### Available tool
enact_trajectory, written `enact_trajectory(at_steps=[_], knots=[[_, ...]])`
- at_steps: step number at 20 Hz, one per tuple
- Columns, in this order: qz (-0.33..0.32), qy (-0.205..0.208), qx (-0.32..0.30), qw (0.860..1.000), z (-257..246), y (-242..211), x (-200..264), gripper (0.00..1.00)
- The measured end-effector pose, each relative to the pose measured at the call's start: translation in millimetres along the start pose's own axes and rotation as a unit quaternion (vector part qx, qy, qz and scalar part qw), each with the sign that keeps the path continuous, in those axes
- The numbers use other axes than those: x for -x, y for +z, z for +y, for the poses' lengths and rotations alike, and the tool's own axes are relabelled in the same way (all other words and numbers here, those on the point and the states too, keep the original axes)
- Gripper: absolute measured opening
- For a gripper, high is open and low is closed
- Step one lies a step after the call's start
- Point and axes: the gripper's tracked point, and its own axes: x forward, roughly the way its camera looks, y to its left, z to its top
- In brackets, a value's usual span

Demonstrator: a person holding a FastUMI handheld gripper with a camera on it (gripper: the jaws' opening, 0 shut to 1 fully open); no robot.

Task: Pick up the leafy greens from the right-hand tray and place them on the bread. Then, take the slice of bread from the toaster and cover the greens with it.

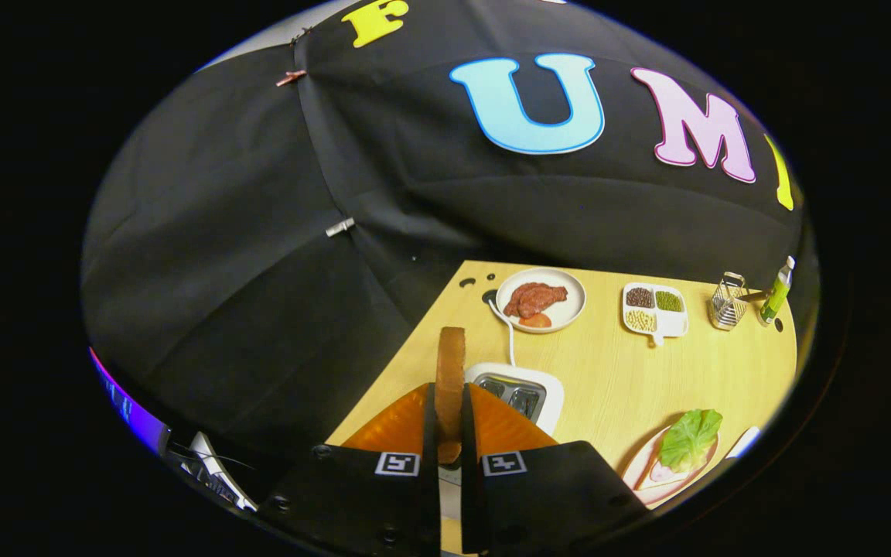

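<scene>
Gripper (pixel 449 422): fingers pinch bread slice (pixel 450 371) edge-on, upright, lifted above toaster (pixel 519 394) at 1 o'clock, slots empty. Greens (pixel 691 437) lie at 3 o'clock on plate (pixel 639 480), apparently atop base bread. Meat plate (pixel 569 309), divided dish (pixel 654 309) beyond at 1. Est.: greens placed, slice out; left: cover greens.

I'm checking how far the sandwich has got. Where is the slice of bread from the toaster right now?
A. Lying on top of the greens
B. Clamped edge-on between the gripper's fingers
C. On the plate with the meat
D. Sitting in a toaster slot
B: the bread slice stands upright, pinched between the fingers of the gripper, above the toaster, whose slots look empty.
</scene>
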Motion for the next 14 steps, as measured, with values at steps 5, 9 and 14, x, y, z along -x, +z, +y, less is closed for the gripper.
enact_trajectory(at_steps=[5,9,14], knots=[[-0.031,-0.013,-0.025,0.999,-46,31,28,0.15],[-0.026,-0.028,-0.057,0.998,-98,20,40,0.15],[-0.016,-0.073,-0.076,0.994,-179,-11,53,0.15]])
